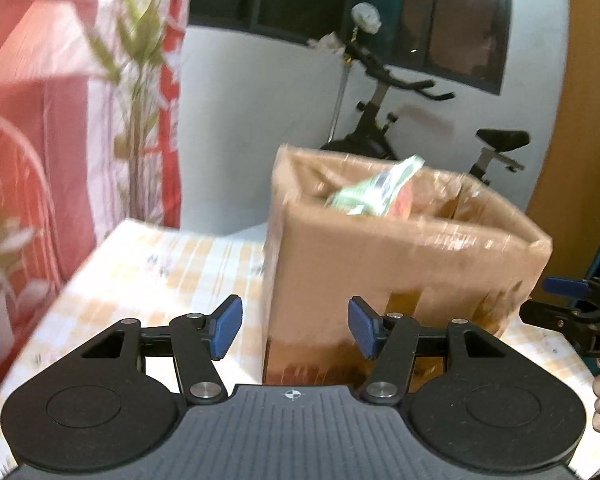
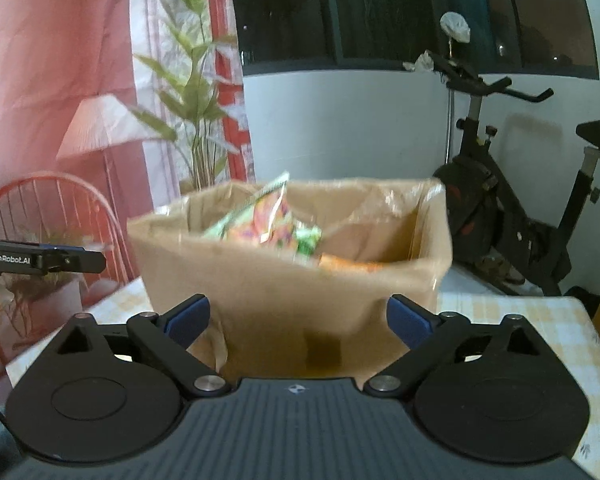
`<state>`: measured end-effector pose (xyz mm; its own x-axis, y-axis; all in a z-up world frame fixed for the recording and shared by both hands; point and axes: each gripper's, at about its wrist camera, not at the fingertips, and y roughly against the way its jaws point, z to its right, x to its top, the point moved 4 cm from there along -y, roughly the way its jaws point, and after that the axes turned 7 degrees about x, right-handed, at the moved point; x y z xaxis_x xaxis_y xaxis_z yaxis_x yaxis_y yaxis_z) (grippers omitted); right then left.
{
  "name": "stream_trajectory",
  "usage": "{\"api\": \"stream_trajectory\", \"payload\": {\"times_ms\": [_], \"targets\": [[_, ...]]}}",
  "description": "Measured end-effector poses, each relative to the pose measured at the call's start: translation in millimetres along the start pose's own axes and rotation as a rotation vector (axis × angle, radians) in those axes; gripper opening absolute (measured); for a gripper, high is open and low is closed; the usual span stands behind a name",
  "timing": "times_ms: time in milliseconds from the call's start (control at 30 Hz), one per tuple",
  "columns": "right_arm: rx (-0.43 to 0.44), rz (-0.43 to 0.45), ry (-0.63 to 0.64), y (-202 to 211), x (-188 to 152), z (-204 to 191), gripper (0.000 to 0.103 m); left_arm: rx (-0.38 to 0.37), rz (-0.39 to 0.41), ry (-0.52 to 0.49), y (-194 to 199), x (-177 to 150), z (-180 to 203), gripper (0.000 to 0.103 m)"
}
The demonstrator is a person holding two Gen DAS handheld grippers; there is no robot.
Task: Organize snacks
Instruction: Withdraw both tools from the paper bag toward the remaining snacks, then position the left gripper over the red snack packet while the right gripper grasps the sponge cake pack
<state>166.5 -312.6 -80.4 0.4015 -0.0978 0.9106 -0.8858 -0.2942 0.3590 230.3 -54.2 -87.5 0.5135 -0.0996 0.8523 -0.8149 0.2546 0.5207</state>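
A brown cardboard box (image 1: 400,264) (image 2: 268,280) stands on the checked tablecloth (image 1: 160,264), open at the top. A green snack packet (image 1: 380,192) (image 2: 268,220) sticks up out of it, and an orange packet (image 2: 348,266) lies lower inside. My left gripper (image 1: 295,330) is open in front of the box's near corner, with nothing between its blue pads. My right gripper (image 2: 298,320) is open wide before the box's near wall, also with nothing in it. The right gripper's fingers (image 1: 568,300) show at the right edge of the left wrist view.
An exercise bike (image 2: 512,208) stands behind the table by the white wall. A potted plant (image 2: 196,92), a lamp (image 2: 100,128), a red wire chair (image 2: 60,220) and pink curtains are at the left. The table's far edge (image 1: 188,232) runs just behind the box.
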Motion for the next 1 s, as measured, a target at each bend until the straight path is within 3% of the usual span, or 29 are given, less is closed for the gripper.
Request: {"api": "stream_trajectory", "payload": {"times_ms": [167, 467, 667, 1000], "targets": [[-0.022, -0.052, 0.017, -7, -29, -3, 0.090, 0.027, -0.034, 0.017, -11, -24, -2, 0.061], [-0.035, -0.167, -0.064, -29, -88, 4, 0.076, 0.067, -0.056, 0.043, -17, -65, 1, 0.061], [-0.042, -0.241, -0.014, -50, -115, -2, 0.076, 0.084, -0.100, 0.038, -24, -83, 0, 0.061], [-0.115, -0.190, 0.042, -58, -136, -3, 0.084, 0.095, -0.125, 0.060, -31, -97, -1, 0.061]]}}
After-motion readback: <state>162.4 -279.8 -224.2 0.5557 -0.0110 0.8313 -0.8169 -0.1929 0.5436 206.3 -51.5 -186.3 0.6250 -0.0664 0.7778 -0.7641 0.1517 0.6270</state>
